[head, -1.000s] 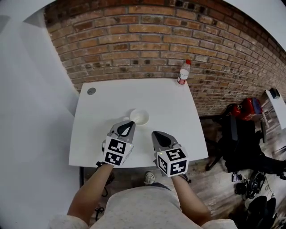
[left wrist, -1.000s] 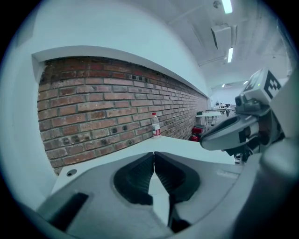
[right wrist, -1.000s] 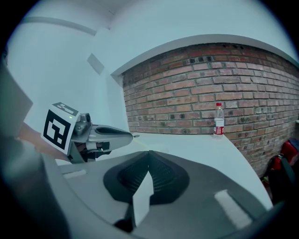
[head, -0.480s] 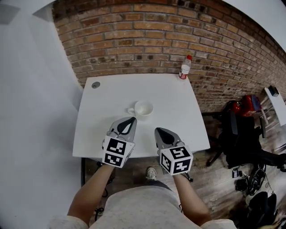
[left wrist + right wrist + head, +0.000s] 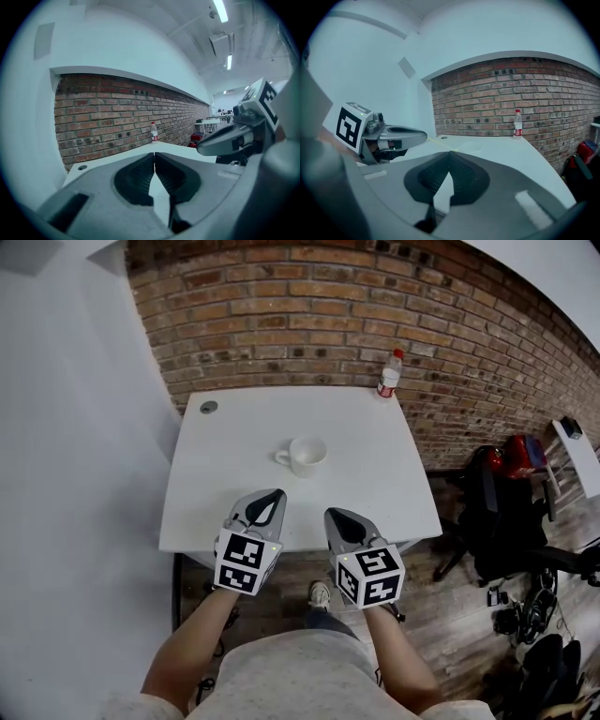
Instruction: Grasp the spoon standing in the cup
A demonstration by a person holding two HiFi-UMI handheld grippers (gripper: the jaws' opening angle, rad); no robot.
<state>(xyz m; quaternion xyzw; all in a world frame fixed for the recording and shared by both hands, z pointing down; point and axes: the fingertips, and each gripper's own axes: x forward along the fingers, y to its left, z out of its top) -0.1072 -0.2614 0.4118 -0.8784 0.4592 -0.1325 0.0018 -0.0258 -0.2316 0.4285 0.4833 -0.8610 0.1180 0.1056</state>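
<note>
A white cup (image 5: 307,455) with its handle to the left stands near the middle of the white table (image 5: 375,479). I can make out no spoon in it from the head view. My left gripper (image 5: 276,493) hovers over the table's near edge, jaws shut and empty, a good way short of the cup. My right gripper (image 5: 329,514) hangs beside it at the edge, also shut on nothing. In the right gripper view the cup (image 5: 471,146) shows low and pale beyond the closed jaws (image 5: 449,152). The left gripper view has its jaws (image 5: 154,153) pressed together.
A plastic bottle (image 5: 388,374) with a red cap stands at the table's far right corner by the brick wall. A cable grommet (image 5: 208,407) sits at the far left corner. A dark chair and bags (image 5: 506,521) lie on the floor to the right.
Both grippers have drawn back from the cup toward the table's near edge; the left one was beside the cup a second ago. Both stayed shut.
</note>
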